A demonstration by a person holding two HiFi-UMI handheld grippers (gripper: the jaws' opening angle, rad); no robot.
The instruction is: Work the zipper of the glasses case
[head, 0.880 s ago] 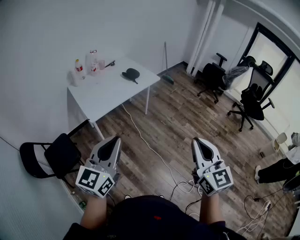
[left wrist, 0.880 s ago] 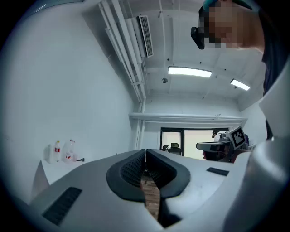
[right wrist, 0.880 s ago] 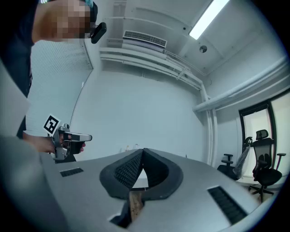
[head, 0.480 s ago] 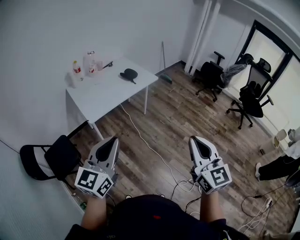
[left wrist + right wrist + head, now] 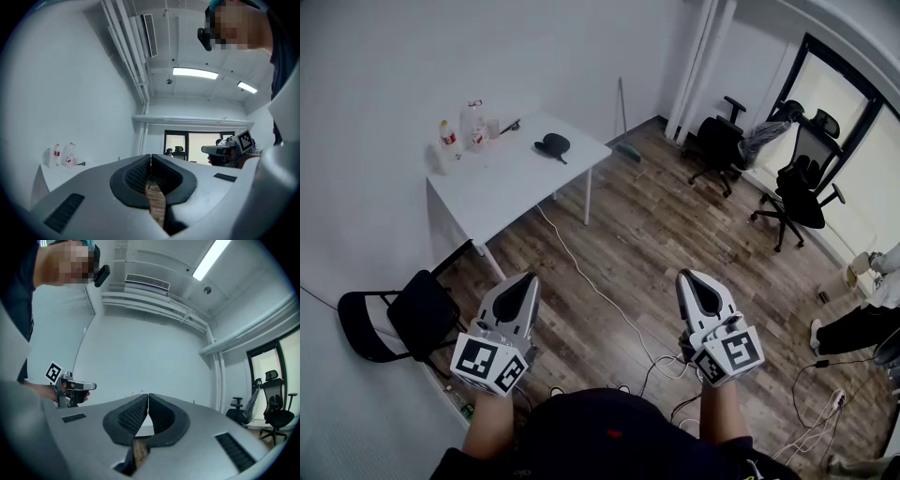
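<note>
Over wood floor, left gripper, right gripper, jaws together, empty.

Head view: camera on the person's head, facing forward and steeply down. The wooden floor lies far below, the table is distant, and the left gripper and right gripper are close.
Left gripper view: rides that gripper, looks along its fingers, tilted upward.
Right gripper view: likewise.
Shared: office chairs in all three; table in head and left views; each gripper view catches the other gripper.
</note>
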